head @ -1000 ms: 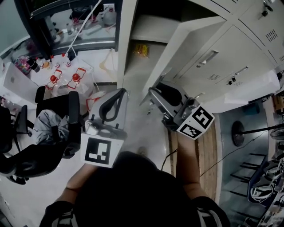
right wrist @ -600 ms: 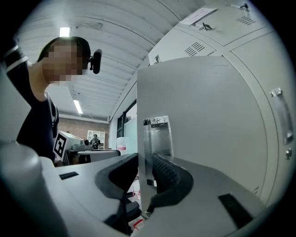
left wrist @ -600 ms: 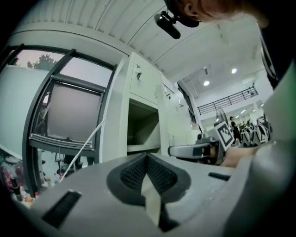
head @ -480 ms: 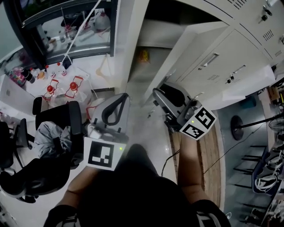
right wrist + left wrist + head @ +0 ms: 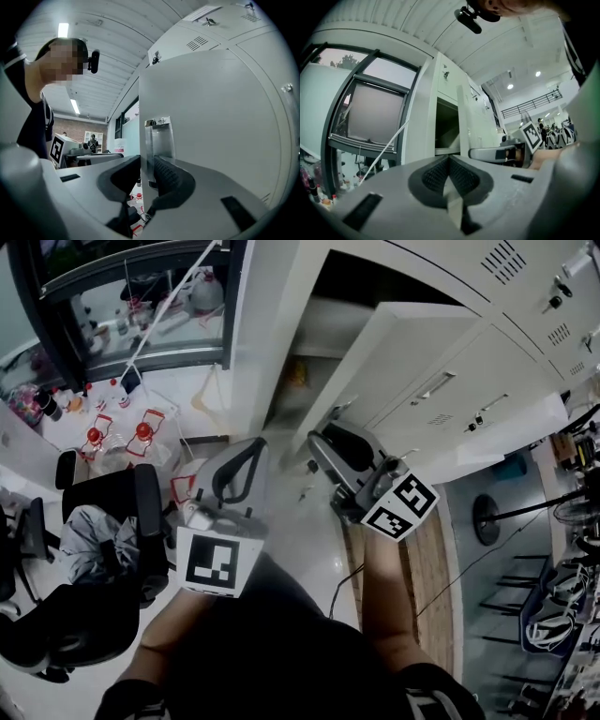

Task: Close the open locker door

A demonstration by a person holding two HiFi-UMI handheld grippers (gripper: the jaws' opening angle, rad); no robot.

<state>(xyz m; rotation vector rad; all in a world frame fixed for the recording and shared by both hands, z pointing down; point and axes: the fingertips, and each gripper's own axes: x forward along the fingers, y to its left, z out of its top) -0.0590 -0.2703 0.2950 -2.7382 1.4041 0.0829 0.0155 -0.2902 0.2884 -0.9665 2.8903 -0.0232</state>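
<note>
Head view, looking steeply down: the wearer's dark-clad torso [image 5: 272,643] fills the bottom edge and hides the floor beneath it. The left gripper [image 5: 251,444] reaches out at centre-left. Its two fingers meet at the tips in a closed loop and hold nothing. The right gripper [image 5: 319,439] sits at centre-right, with its tips at the free edge of the locker door [image 5: 422,371]. That pale grey door stands swung out from a bank of lockers along the right side. Its compartment [image 5: 375,287] is a dark opening near the top, too shadowed to show any contents. A black office chair [image 5: 103,512] and some red-capped containers [image 5: 94,439] sit at the left, small and hard to make out.

Left gripper view: both fingers are together with nothing between them. Beyond them the door appears edge-on beside the dark compartment. The right gripper shows small at the right, reaching to that edge.

Right gripper view: the door's flat face fills the right half and is cut off by the round frame. The fingers stand narrow, straddling the door's free edge at a shiny latch plate [image 5: 159,140]. They have just been closing in, and the pads appear to touch the metal on both sides. The fingers themselves hide the lower part of that contact.
</note>
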